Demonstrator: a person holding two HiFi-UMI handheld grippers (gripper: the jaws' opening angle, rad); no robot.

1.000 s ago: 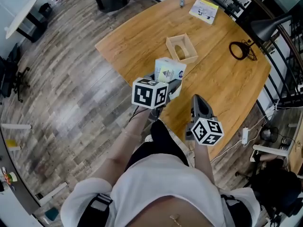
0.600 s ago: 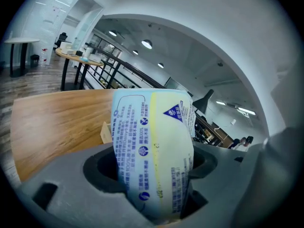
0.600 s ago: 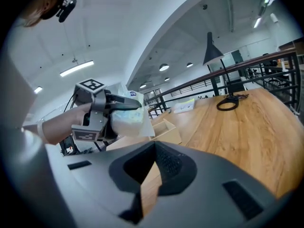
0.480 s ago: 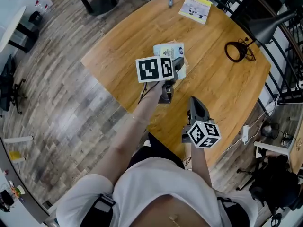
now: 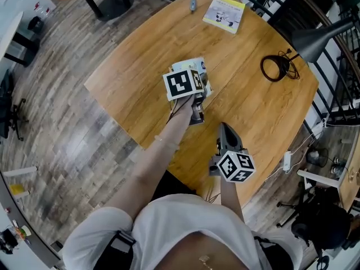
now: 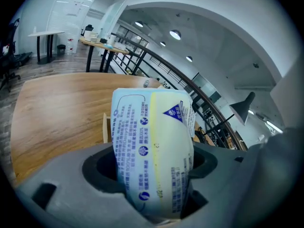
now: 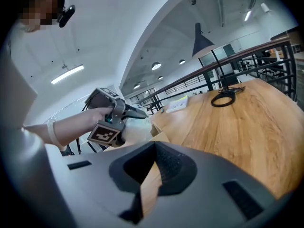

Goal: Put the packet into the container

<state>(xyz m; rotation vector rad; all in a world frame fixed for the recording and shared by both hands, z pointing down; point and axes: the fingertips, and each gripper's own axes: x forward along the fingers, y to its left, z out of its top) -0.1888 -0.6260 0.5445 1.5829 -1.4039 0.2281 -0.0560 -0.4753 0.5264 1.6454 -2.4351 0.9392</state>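
Note:
My left gripper (image 5: 193, 79) is shut on a pale blue and yellow printed packet (image 5: 190, 67), which fills the left gripper view (image 6: 152, 151) between the jaws. It hangs over the wooden table (image 5: 132, 80). In the head view the gripper and packet hide the small open wooden box. One rim of the box (image 6: 106, 126) shows behind the packet, and a corner of it (image 7: 156, 130) shows beside the left gripper (image 7: 135, 114) in the right gripper view. My right gripper (image 5: 226, 134) is shut and empty near the table's near edge, right of the packet.
A yellow-green booklet (image 5: 224, 13) and a small dark object (image 5: 193, 4) lie at the table's far side. A coiled black cable (image 5: 274, 67) lies at the right under a black lamp shade (image 5: 312, 37). Wood-plank floor (image 5: 62, 122) surrounds the table.
My left gripper has carried the packet forward over the table and now covers the wooden box that showed a second ago. The right gripper has barely moved.

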